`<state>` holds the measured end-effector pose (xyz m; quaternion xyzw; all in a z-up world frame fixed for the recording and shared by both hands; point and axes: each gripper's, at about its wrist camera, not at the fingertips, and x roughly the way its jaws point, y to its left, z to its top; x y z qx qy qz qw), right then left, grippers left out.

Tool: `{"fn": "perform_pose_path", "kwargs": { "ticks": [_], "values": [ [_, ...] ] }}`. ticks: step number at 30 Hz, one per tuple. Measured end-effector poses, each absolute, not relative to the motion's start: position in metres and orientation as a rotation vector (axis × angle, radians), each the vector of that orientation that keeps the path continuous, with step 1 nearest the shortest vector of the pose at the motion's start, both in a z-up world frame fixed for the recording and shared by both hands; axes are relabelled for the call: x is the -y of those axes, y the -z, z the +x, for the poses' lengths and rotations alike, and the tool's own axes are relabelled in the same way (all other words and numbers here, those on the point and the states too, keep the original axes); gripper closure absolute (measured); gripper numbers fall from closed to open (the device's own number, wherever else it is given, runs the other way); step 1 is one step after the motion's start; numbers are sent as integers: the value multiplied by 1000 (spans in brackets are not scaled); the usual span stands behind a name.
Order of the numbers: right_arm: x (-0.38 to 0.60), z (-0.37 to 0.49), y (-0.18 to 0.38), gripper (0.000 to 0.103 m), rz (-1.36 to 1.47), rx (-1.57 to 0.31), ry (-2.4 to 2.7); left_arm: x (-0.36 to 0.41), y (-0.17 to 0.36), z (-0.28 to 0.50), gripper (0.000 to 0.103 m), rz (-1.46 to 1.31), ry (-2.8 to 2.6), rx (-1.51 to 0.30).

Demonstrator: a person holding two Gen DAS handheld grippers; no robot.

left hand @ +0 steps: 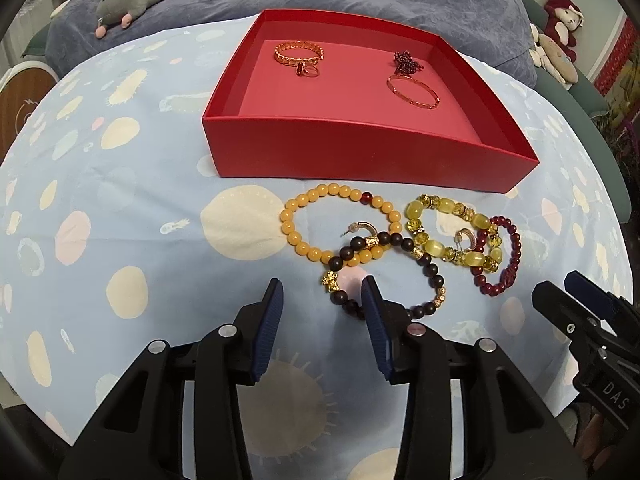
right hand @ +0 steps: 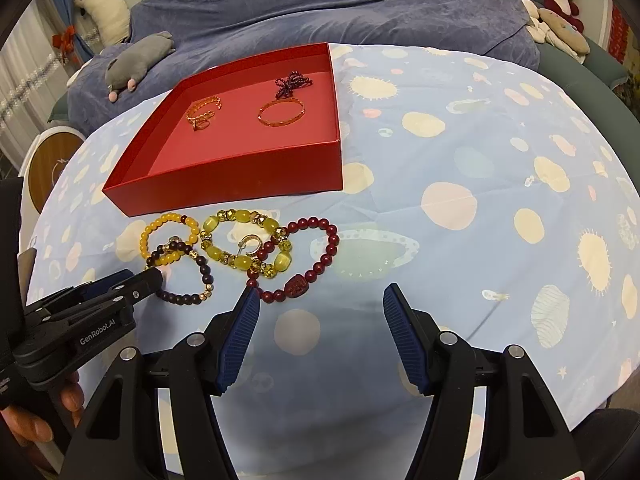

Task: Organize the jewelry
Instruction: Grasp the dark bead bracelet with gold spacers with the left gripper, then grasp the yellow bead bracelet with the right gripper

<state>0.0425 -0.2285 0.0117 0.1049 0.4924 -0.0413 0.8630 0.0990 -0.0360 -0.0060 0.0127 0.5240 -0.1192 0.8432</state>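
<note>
Dark bracelet point(left hand: 384, 276) beneath spread left tool point(left hand: 322, 288)

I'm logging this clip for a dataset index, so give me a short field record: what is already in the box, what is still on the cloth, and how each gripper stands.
box: red box, open top, on the patterned cloth
in box: gold chain bracelet, ring, dark red bead strand, thin bangle
on cloth: orange bead bracelet, dark bead bracelet, yellow-green bracelet, red bead bracelet, two hoop earrings
left gripper: open, holding nothing, at the dark bead bracelet
right gripper: open, holding nothing
</note>
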Motion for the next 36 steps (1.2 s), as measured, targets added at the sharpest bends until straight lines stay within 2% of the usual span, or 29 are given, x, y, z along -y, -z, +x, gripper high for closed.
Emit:
{"fn": "perform_pose_path", "kwargs": {
  "ticks": [6,11,15,26,28,30,35,36],
  "values": [
    [224,42,-10,41,218,-1036,79,26,7,92,89,7,280,-1106],
    [220,38,-9,41,219,-1041,70,18,4,86,92,-9,281,-1110],
    [216,39,-9,41,215,-1040,61,11,1,82,101,-18,281,-1102],
    [215,77,-14,41,192,-1018,50,-1,2,85,101,-57,271,-1118],
    [214,80,-14,41,195,-1017,49,2,0,85,97,-79,288,-1121],
    [213,81,-13,41,188,-1021,45,7,1,87,86,-78,294,-1126],
    [212,83,-10,41,186,-1029,40,24,6,89,86,-7,296,-1104],
    [212,84,-9,41,185,-1029,40,26,6,89,93,8,294,-1099]
  ]
}}
